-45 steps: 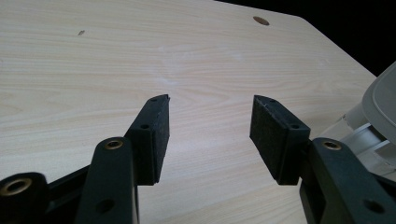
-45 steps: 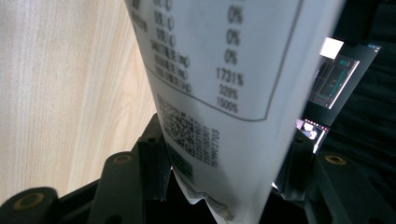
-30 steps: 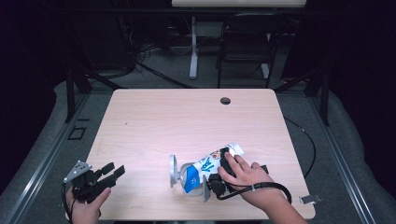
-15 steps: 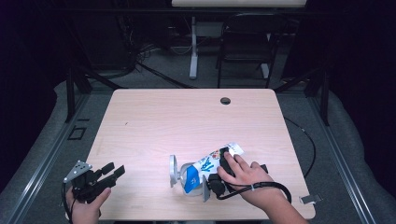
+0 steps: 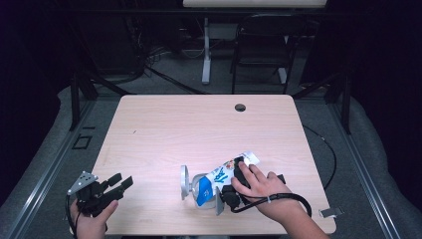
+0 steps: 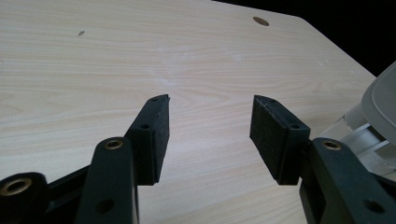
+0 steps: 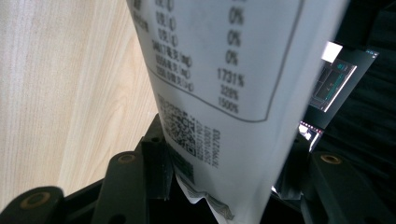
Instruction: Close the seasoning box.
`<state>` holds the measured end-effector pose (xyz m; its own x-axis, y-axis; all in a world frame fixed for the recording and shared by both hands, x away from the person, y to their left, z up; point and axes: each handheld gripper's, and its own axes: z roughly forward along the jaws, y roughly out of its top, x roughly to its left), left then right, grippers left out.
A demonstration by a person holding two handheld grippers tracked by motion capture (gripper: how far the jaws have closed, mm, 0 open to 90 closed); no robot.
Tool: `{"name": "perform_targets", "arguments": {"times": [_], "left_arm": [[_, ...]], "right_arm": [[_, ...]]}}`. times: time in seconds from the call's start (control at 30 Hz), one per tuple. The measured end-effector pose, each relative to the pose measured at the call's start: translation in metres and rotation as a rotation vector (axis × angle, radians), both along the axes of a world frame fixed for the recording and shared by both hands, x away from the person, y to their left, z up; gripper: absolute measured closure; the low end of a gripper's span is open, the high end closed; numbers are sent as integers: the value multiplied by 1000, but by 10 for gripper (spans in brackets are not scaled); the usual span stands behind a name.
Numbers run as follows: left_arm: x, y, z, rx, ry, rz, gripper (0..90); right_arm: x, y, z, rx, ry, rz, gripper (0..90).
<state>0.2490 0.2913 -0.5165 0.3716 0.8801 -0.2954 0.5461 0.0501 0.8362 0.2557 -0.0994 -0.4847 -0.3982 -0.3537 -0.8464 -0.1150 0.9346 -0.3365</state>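
Down at the near left corner of the table [image 5: 149, 129], the left gripper [image 5: 119, 183] rests with its jaws spread wide and bare wood between them. Further right along the near edge, the right gripper [image 5: 217, 194] pinches a white-and-blue pouch [image 5: 219, 177] between its pads, the packet lying tilted just above the tabletop beside a small grey stand [image 5: 185, 181].

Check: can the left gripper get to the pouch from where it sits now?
Probably yes. The left gripper is open with nothing between its jaws, and bare table lies between it and the pouch. The right gripper already grips the pouch, so only its near, blue end looks free.
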Motion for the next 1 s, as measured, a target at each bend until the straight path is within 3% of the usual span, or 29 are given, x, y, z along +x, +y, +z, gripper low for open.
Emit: {"name": "perform_targets", "arguments": {"times": [1.0], "left_arm": [[0,0,0,0,-1,0,481]], "right_arm": [[-1,0,3,-24,-3,-9,518]]}}
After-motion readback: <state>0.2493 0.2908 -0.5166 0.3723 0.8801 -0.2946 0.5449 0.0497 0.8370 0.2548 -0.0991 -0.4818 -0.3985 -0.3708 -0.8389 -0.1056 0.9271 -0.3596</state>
